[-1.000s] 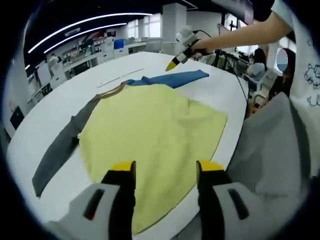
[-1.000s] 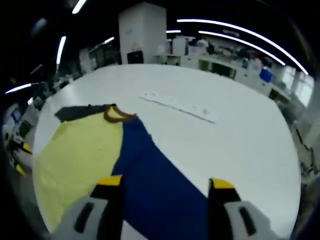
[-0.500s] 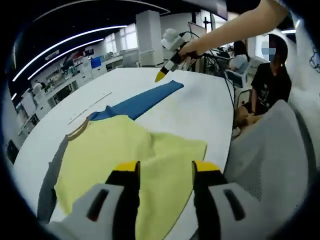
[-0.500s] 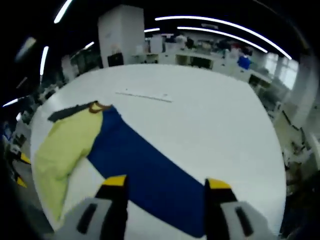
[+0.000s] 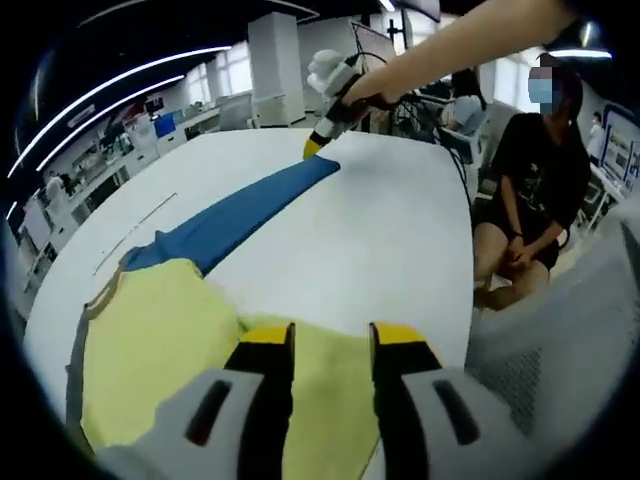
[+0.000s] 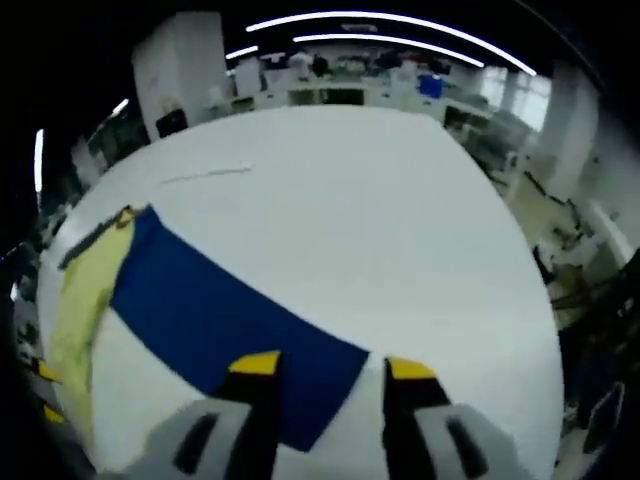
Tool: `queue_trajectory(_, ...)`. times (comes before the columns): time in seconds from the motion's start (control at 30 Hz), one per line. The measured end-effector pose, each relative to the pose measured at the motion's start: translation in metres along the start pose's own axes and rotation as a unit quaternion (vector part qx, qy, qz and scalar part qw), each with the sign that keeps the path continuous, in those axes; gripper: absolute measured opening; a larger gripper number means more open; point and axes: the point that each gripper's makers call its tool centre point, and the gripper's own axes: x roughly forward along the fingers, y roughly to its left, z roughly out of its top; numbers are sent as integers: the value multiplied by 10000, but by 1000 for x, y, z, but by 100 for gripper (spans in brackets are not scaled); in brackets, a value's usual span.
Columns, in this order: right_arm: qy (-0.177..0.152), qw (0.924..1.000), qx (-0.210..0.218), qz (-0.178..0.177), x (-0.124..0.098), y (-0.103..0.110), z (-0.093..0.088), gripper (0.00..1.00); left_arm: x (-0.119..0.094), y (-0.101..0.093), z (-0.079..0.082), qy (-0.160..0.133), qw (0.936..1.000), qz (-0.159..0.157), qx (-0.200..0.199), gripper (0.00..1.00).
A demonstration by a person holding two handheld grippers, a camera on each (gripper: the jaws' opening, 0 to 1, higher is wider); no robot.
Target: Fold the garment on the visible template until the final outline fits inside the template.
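As both jaws narrow from where they stood a second ago, the left gripper (image 5: 320, 345) hangs over the near hem of the garment's yellow body (image 5: 160, 350), its yellow tips a small gap apart with cloth lying beneath them; whether it pinches the fabric cannot be told. Ahead of it, the blue sleeve (image 5: 235, 210) runs away across the white table (image 5: 400, 230) to the right gripper (image 5: 318, 145), held at the cuff by an outstretched arm. From its own view, the right gripper (image 6: 325, 368) sits over that cuff end with its tips also slightly apart, its grip equally unclear. Beyond the sleeve lies a thin ruler-like strip (image 6: 205, 175). Since the earlier frames the sleeve has been stretched out straight, suggesting the shirt is being spread, with folding still ahead. A seated person (image 5: 530, 190) watches beside the table.
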Motion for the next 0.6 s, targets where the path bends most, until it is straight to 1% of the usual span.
queue_trajectory(0.07, 25, 10000, -39, -14, 3, 0, 0, 30, 5, -2, -2, 113, 9999, -48, -15, 26)
queue_trajectory(0.23, 53, 9998, -158, -92, 5, 1, 0, 21, 9, -17, -4, 215, 9996, -184, -5, 26)
queue_trajectory(0.3, 44, 9998, -183, -91, 7, 1, 1, 20, 11, -21, -6, 255, 9995, -177, -2, 26)
queue_trajectory(0.37, 39, 9998, -169, -109, 6, 3, 1, 19, 13, -23, -12, 384, 9991, -151, 52, 26)
queue_trajectory(0.4, 36, 9997, -213, -123, 5, 5, 0, 17, 13, -25, -16, 470, 9988, -152, 56, 26)
queue_trajectory(0.47, 75, 9995, -271, -159, 9, 1, 0, 16, 12, -27, -22, 536, 9984, -157, 55, 25)
queue_trajectory(0.53, 115, 9994, -269, -177, 7, 0, -2, 17, 13, -31, -26, 587, 9981, -193, 56, 25)
queue_trajectory(0.6, 73, 9992, -312, -228, 7, -4, 0, 17, 14, -34, -27, 600, 9979, -230, 94, 24)
